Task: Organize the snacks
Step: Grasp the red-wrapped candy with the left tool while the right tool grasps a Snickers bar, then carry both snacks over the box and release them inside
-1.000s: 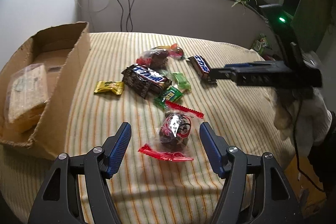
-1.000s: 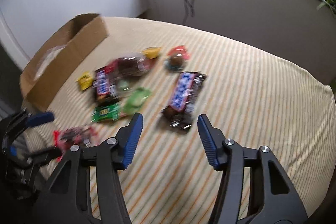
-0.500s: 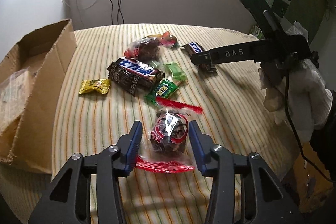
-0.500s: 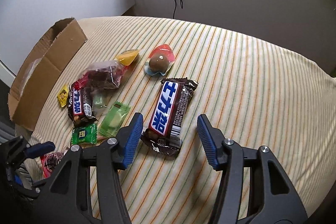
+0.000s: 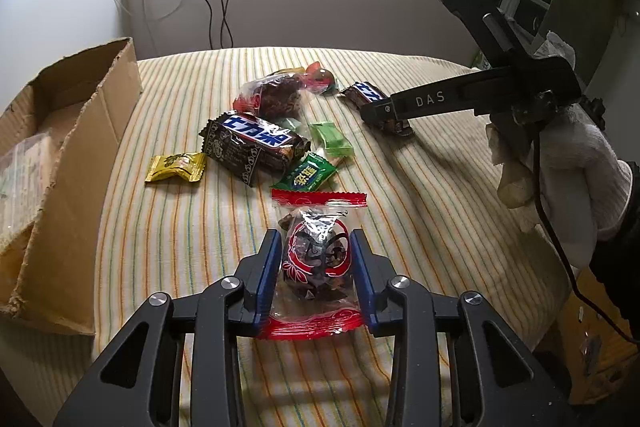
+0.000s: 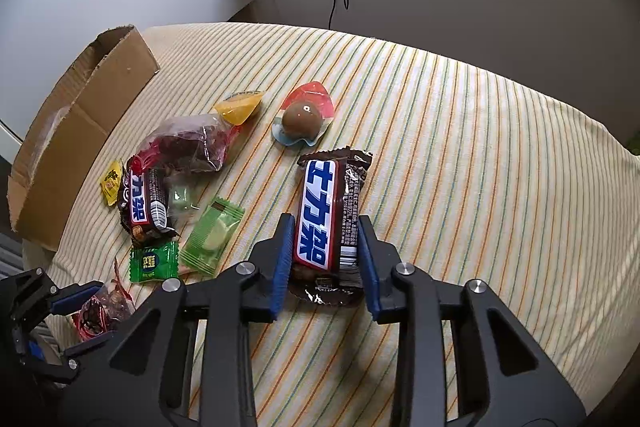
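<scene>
A clear snack packet (image 5: 314, 259) with red sealed ends and dark pieces inside lies on the striped cloth. My left gripper (image 5: 314, 235) is closing on it, and its blue pads touch both sides. A brown chocolate bar (image 6: 326, 195) with blue lettering sits between the pads of my right gripper (image 6: 326, 219), which is also closing and touching the wrapper's edges. The left wrist view shows that right gripper (image 5: 384, 111) from the side, on the bar (image 5: 366, 91). An open cardboard box (image 5: 80, 147) stands at the left.
Between the grippers lie a second chocolate bar (image 5: 254, 143), a bag of dark fruit (image 5: 272, 97), a yellow candy (image 5: 176, 167), two green candies (image 5: 308, 177) and a round chocolate (image 6: 302, 121). A gloved hand (image 5: 560, 167) holds the right gripper. Cables hang on the far wall.
Both grippers went from wide open around their snacks to pads against the wrappers. The right gripper came down and forward over the chocolate bar. The left gripper stayed over its packet.
</scene>
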### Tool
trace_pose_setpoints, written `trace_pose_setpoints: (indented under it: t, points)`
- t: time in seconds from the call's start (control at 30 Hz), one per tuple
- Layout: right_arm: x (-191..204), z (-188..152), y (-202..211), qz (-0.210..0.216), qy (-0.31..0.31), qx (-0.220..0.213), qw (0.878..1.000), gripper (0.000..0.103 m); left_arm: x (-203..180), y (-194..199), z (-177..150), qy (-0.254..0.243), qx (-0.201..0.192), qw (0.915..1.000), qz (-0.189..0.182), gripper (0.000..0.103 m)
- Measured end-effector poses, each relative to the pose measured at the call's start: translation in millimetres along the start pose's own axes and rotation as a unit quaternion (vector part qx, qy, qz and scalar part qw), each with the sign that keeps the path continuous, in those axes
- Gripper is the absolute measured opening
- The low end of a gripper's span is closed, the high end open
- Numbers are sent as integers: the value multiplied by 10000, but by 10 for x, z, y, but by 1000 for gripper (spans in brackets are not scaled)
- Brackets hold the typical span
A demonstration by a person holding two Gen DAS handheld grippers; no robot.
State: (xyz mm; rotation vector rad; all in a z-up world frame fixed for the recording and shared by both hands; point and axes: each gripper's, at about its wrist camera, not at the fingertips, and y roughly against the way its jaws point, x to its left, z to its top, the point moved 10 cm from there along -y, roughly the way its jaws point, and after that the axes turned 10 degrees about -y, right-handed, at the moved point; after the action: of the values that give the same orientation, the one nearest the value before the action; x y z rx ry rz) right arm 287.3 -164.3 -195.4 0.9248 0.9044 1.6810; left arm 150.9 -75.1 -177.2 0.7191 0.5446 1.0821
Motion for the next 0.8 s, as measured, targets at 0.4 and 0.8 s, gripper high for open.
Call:
trace_pose_setpoints:
  t: [0.4,0.8]
  points:
    - [-49,-95,147,66,-114,-111,9999,30,80,130,56,110,-214,9997,33,33]
    - [199,1,483,192,41,-380,9991,30,397,420,181,238,-590,9974,331,33]
